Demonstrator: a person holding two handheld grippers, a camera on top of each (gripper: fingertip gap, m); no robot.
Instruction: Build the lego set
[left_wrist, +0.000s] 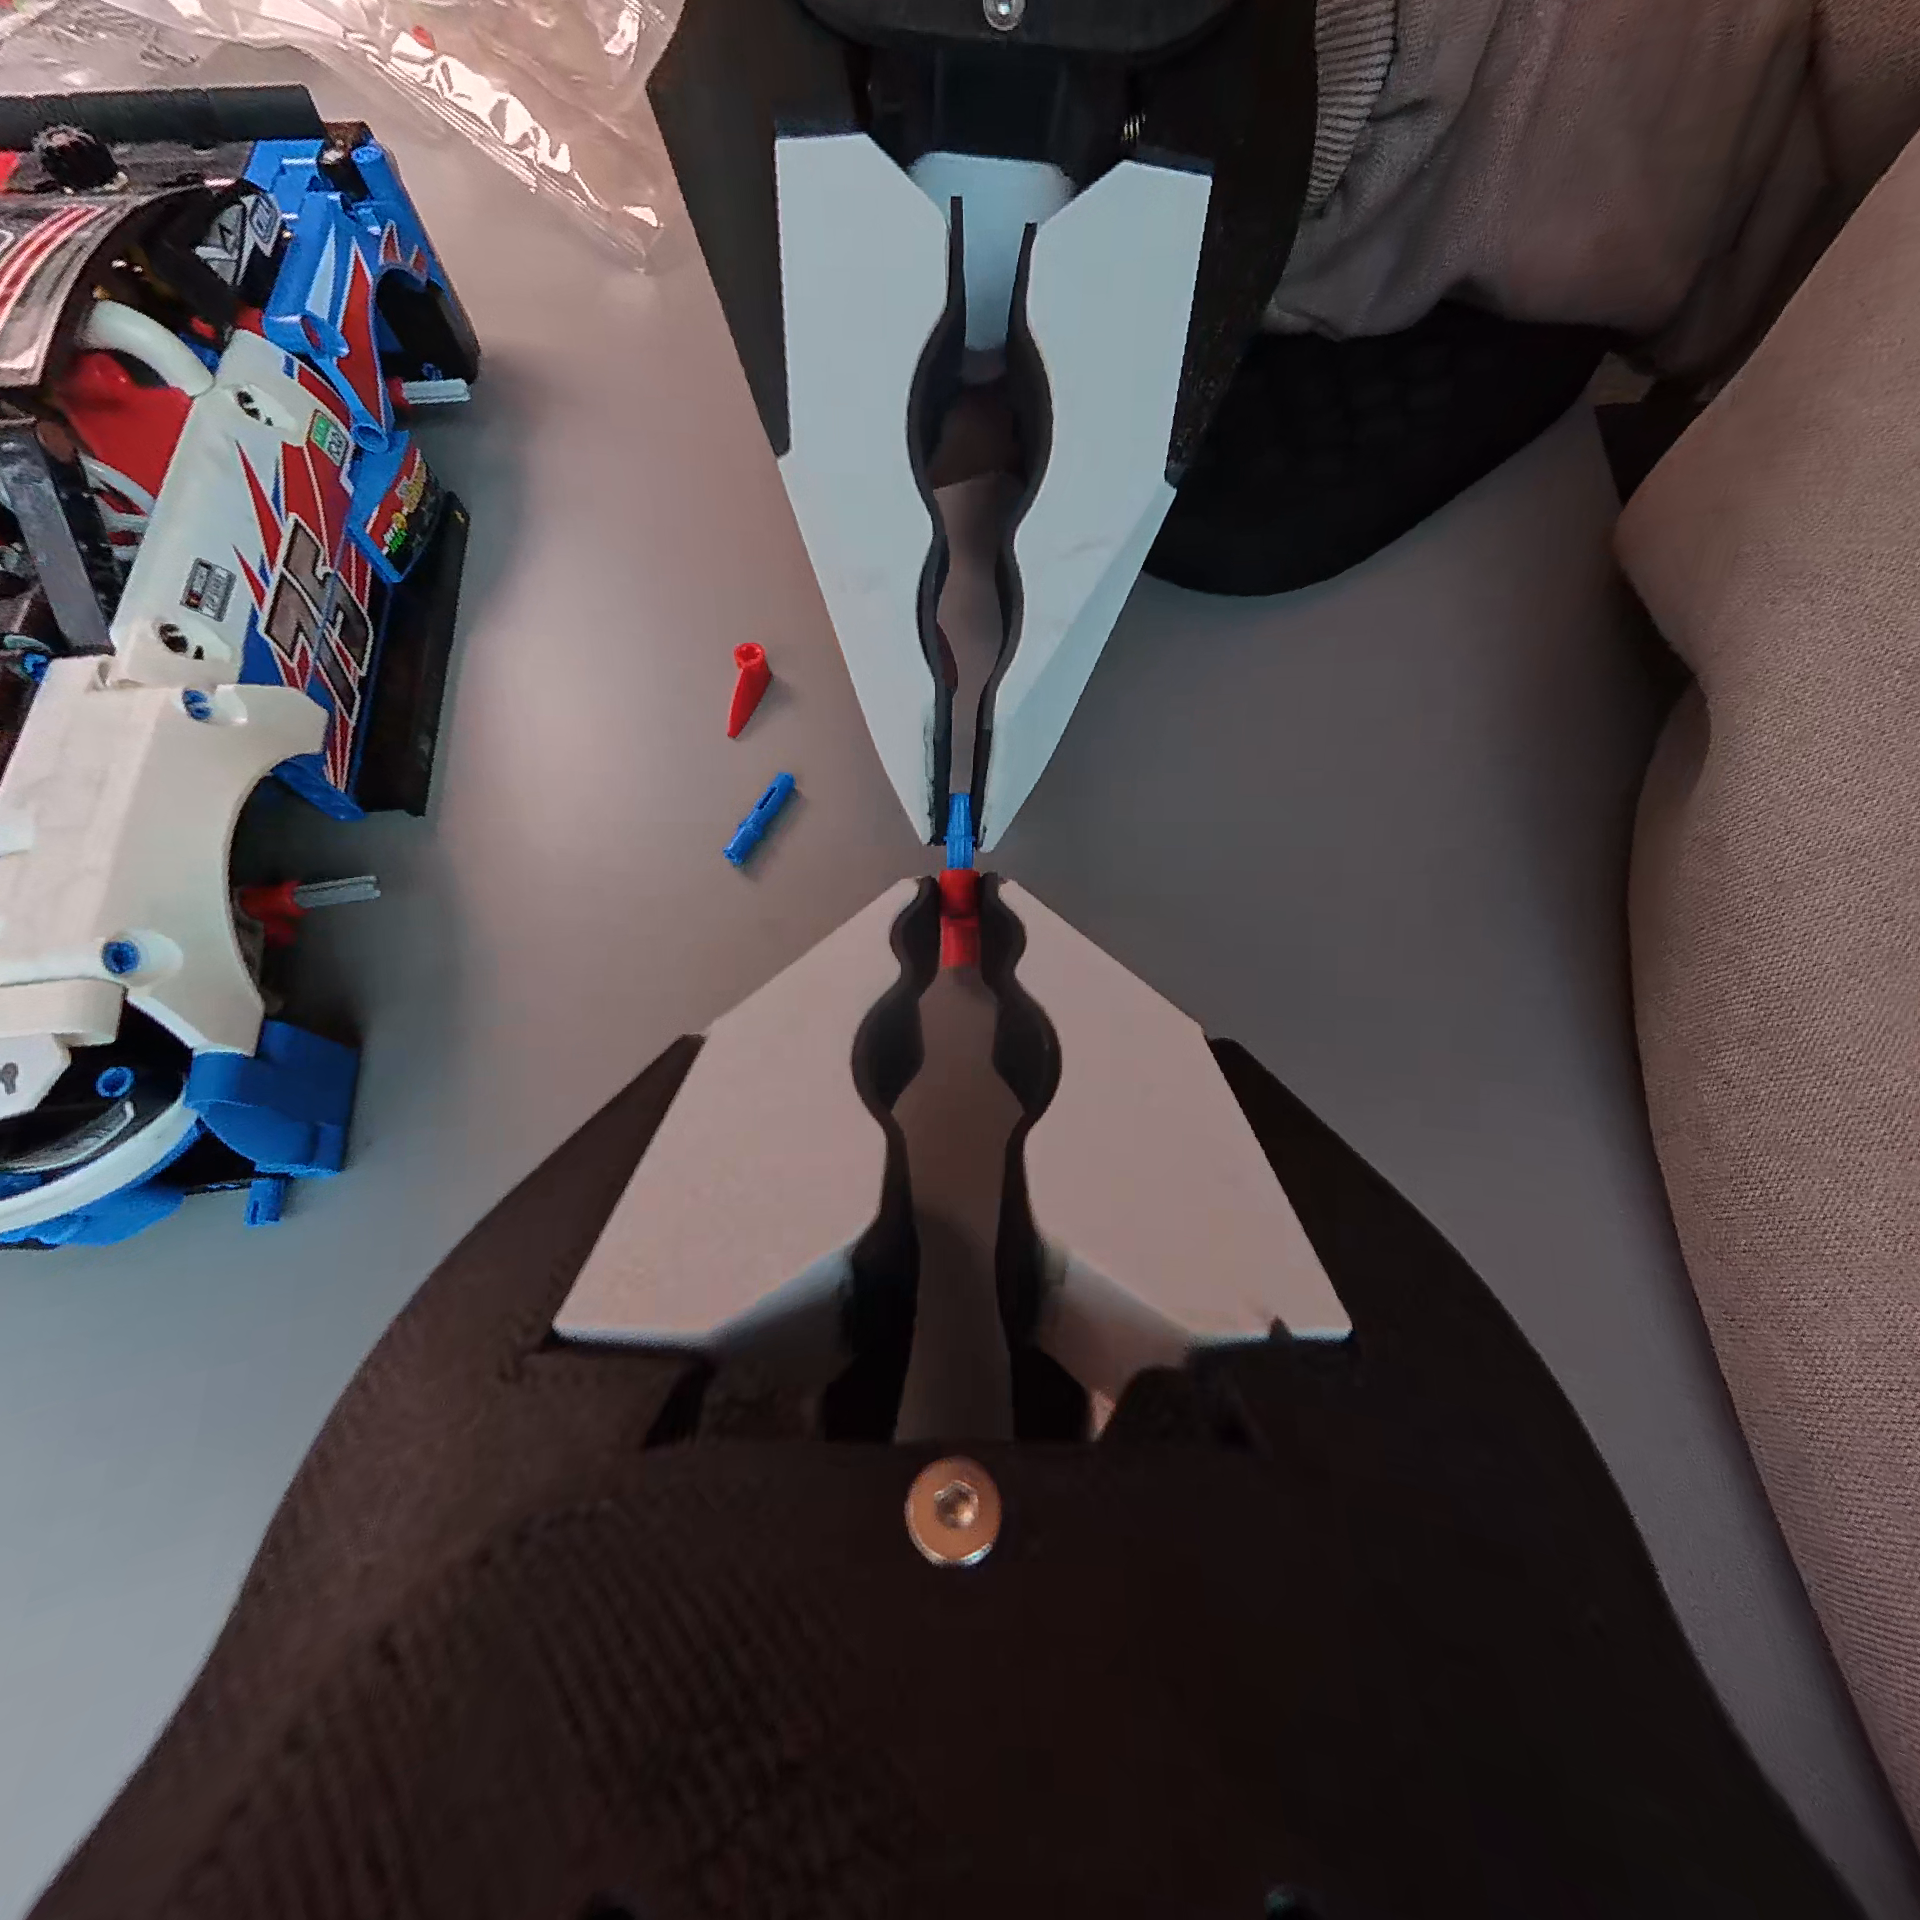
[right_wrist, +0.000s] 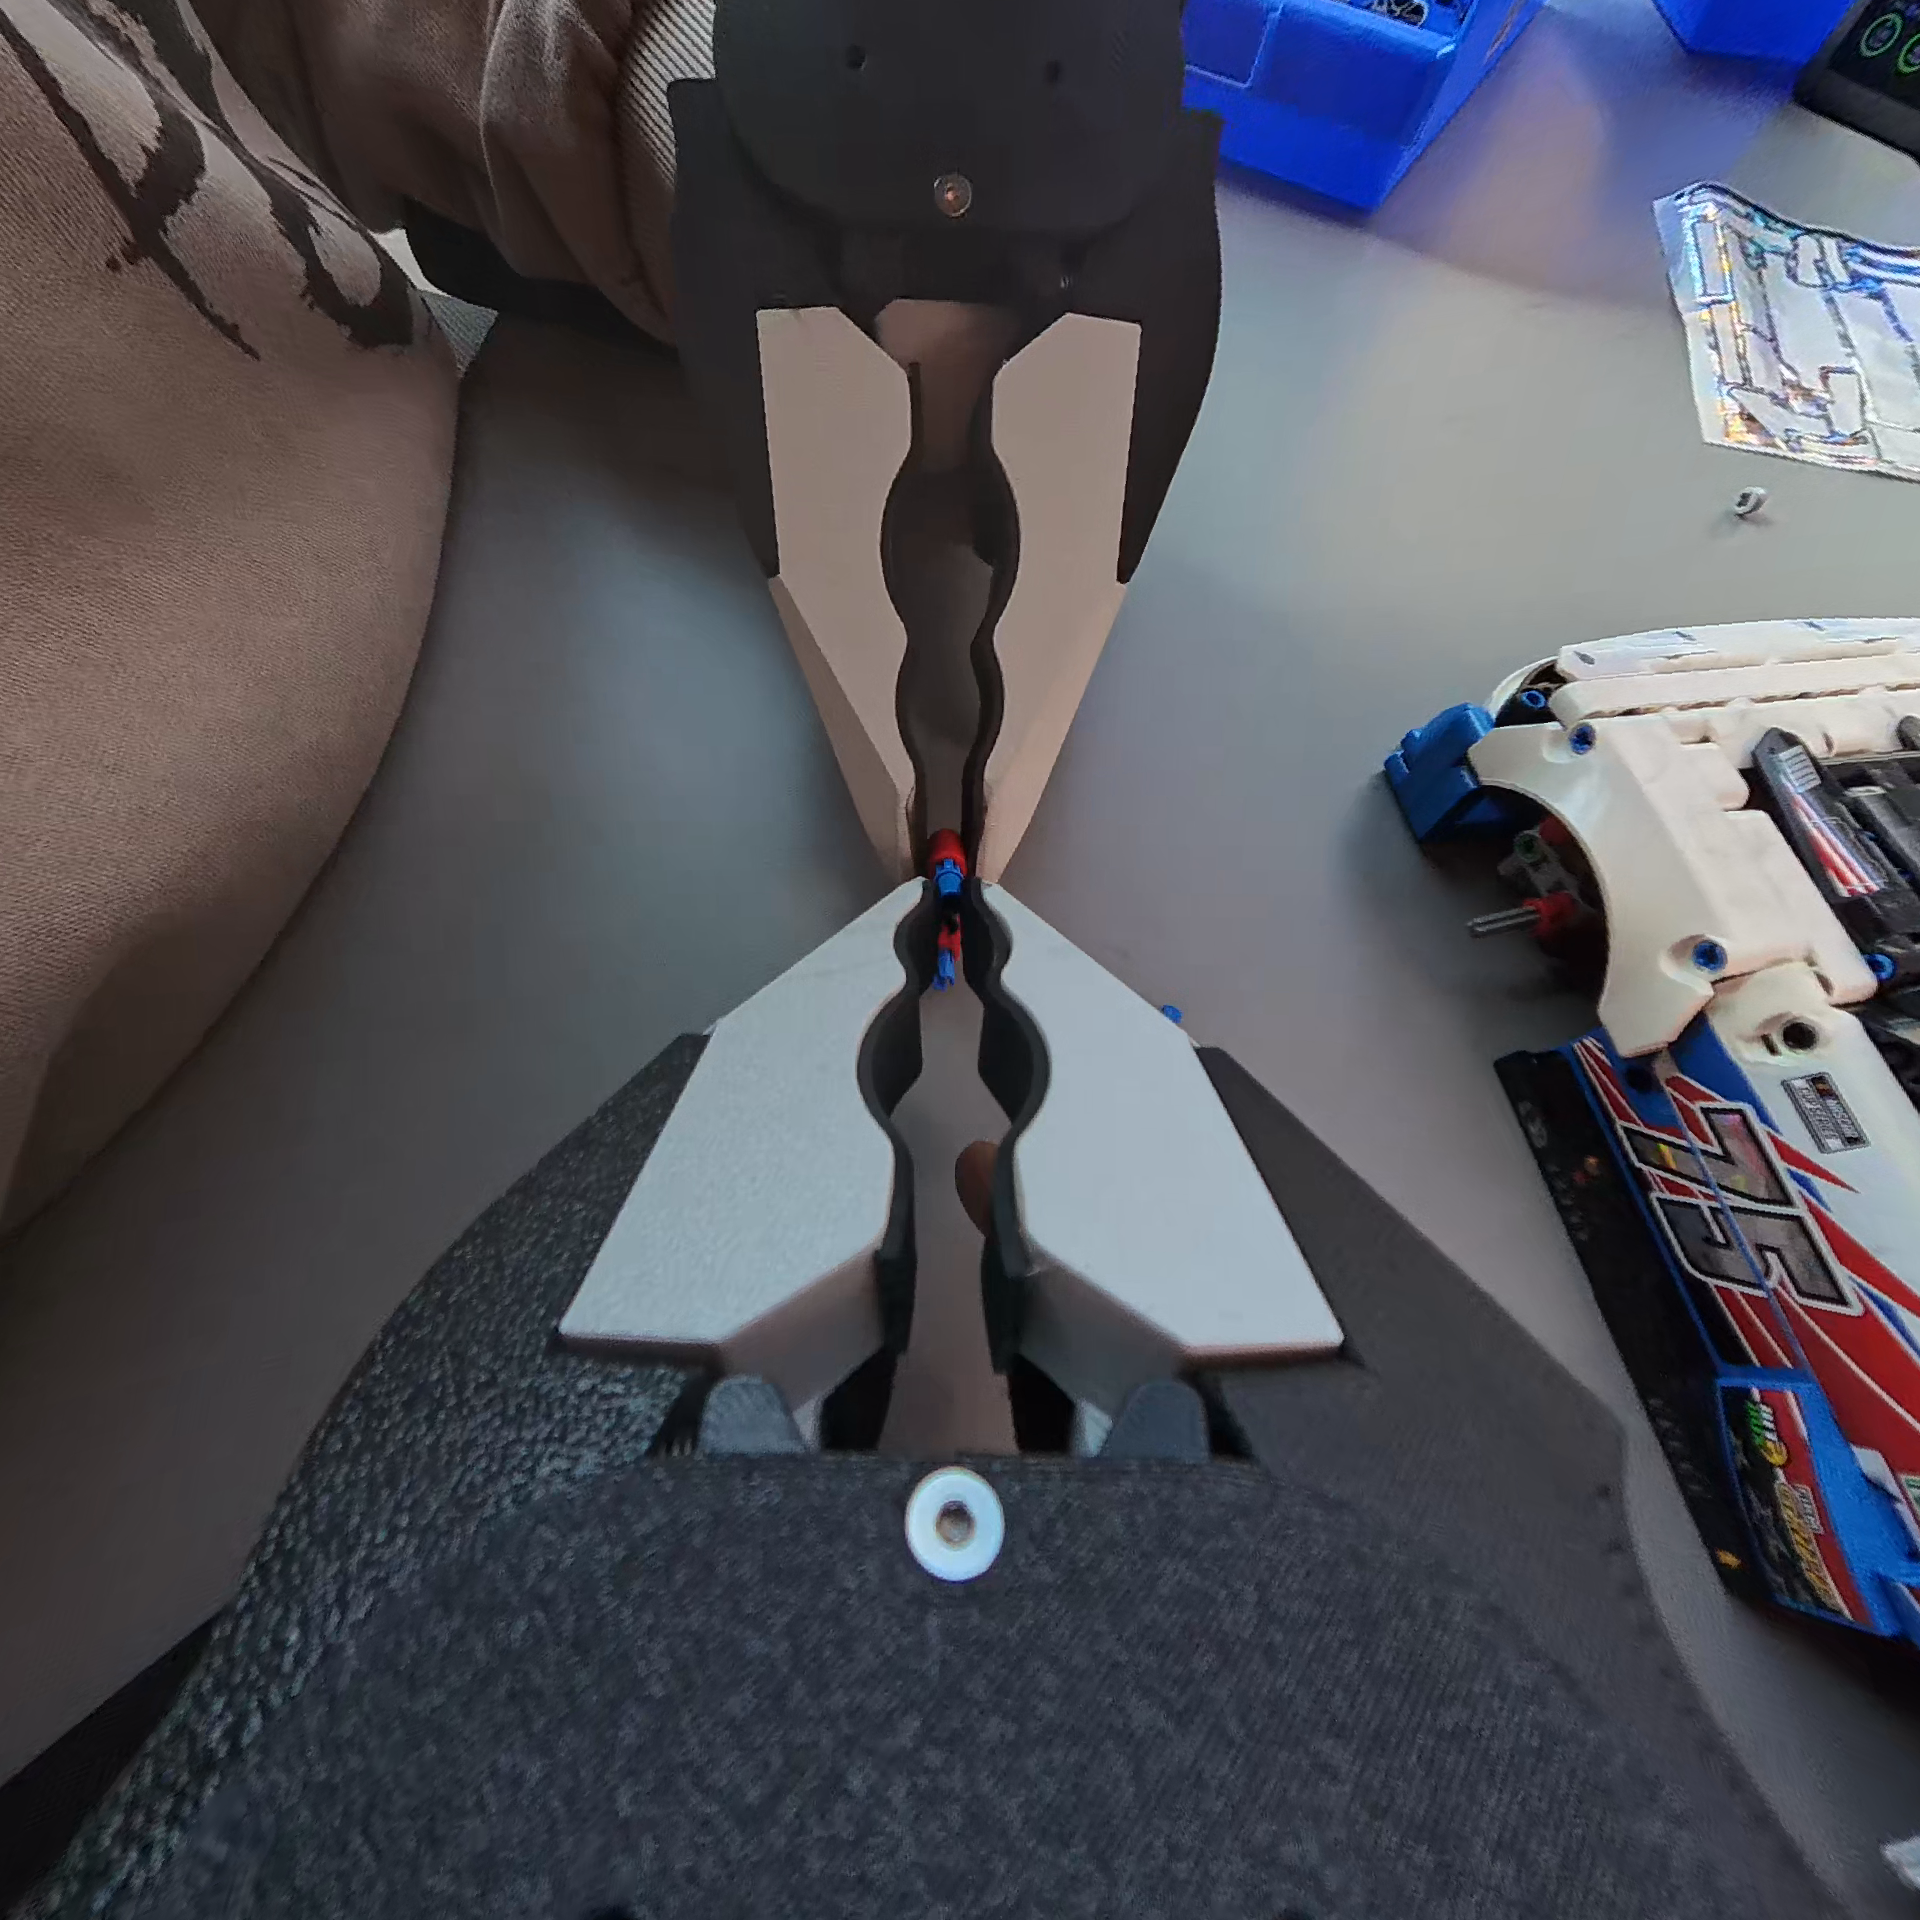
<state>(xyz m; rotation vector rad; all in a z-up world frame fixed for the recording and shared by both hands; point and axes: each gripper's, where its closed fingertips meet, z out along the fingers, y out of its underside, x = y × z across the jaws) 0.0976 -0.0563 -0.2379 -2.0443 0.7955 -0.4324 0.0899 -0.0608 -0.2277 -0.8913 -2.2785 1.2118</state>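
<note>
The red piece is pinched in the left gripper, the blue pin in the right gripper; tip to tip, their long axes are judged collinear for mating, above the table's near edge.

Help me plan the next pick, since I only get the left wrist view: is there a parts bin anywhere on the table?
Observer: Yes, blue bins stand on the table, beyond the car.
Operator: Anything between them and the car?
Observer: A sticker sheet lies flat there.
Operator: Any loose parts near it?
Observer: One small pale piece sits alone by the sheet's near corner, apart from it.
</note>
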